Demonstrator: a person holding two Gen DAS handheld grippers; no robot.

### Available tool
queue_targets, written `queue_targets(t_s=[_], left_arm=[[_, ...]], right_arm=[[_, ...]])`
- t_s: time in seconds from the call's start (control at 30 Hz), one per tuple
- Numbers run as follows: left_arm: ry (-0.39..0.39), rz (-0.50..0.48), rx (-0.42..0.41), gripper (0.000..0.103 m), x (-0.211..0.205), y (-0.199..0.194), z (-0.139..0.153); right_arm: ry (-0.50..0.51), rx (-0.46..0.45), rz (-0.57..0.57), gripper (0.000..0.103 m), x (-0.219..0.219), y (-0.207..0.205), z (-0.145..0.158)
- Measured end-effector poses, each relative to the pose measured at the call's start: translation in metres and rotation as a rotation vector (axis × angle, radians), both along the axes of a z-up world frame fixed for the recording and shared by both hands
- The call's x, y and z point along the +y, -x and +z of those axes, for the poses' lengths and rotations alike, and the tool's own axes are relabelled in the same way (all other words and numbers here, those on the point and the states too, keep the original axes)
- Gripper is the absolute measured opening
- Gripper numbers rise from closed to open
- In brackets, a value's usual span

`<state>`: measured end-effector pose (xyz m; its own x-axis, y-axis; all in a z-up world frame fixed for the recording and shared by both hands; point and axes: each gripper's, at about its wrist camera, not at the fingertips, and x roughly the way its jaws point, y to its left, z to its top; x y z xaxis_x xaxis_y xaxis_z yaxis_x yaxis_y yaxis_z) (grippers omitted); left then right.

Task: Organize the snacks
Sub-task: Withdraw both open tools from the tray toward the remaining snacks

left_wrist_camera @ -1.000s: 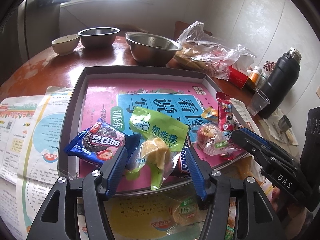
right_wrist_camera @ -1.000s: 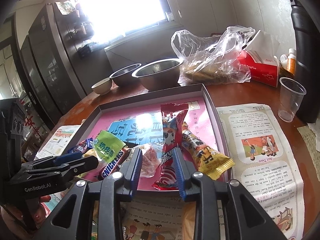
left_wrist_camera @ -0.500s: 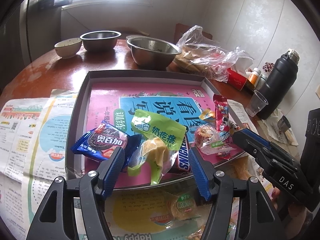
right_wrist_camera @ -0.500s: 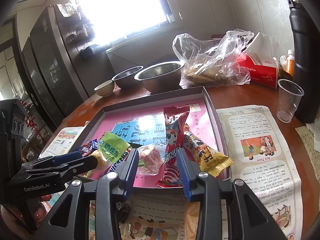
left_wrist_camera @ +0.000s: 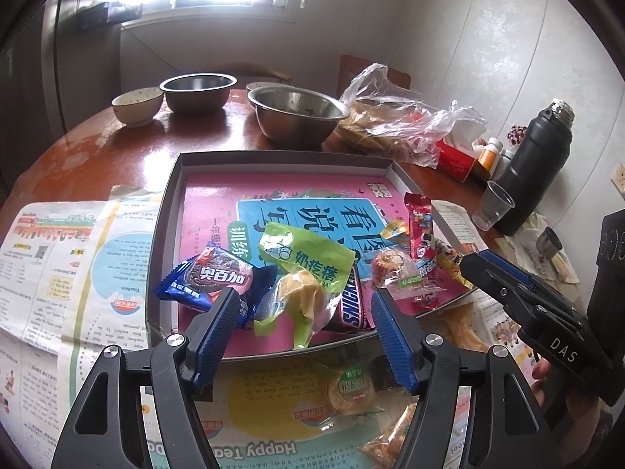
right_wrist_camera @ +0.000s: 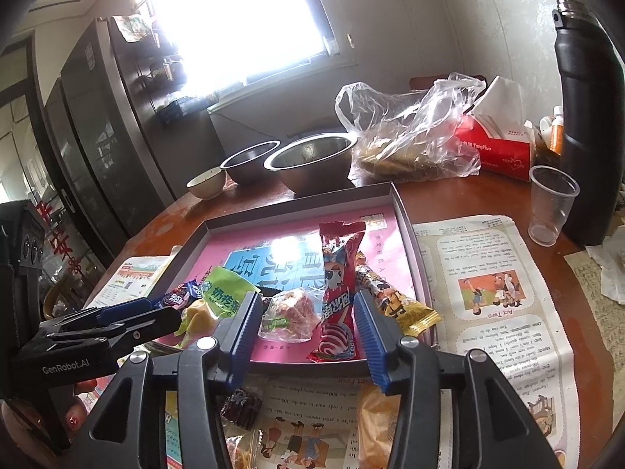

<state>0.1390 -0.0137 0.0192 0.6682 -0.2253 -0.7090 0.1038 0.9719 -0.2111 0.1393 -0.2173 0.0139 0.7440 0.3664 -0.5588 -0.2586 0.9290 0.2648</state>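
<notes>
A shallow grey box lid with a pink liner holds several snacks near its front edge: a blue Oreo pack, a green packet, a Snickers bar, a clear-wrapped red sweet, a red stick pack and a yellow pack. My left gripper is open and empty just before the lid's front edge. My right gripper is open and empty, also at the front edge. More snacks lie on the paper below: a round biscuit and a dark sweet.
Two steel bowls and a white bowl stand behind the lid. A plastic bag, red tissue box, plastic cup and black flask stand at the right. Printed sheets cover the brown table.
Both grippers have drawn back toward me from the lid, and the right gripper's jaws have opened wider. The snacks in the lid have not moved.
</notes>
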Motion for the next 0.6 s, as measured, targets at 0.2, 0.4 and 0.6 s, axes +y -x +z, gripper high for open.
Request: queue_targets(t_s=[0.2,0.4,0.6], left_arm=[[-0.007,-0.006,-0.011,0.072,-0.001,0.007,0.006],[-0.016,-0.009,-0.019,0.072,-0.002,0.013,0.010],[-0.018,-0.007,-0.029,0.072,-0.001,0.022,0.016]], right_arm=[[0.001,-0.008,0.000,0.049,-0.001,0.006,0.005],[0.004,-0.014,0.008,0.050,0.000,0.014,0.008],[0.003,-0.026,0.008,0.050,-0.003,0.021,0.013]])
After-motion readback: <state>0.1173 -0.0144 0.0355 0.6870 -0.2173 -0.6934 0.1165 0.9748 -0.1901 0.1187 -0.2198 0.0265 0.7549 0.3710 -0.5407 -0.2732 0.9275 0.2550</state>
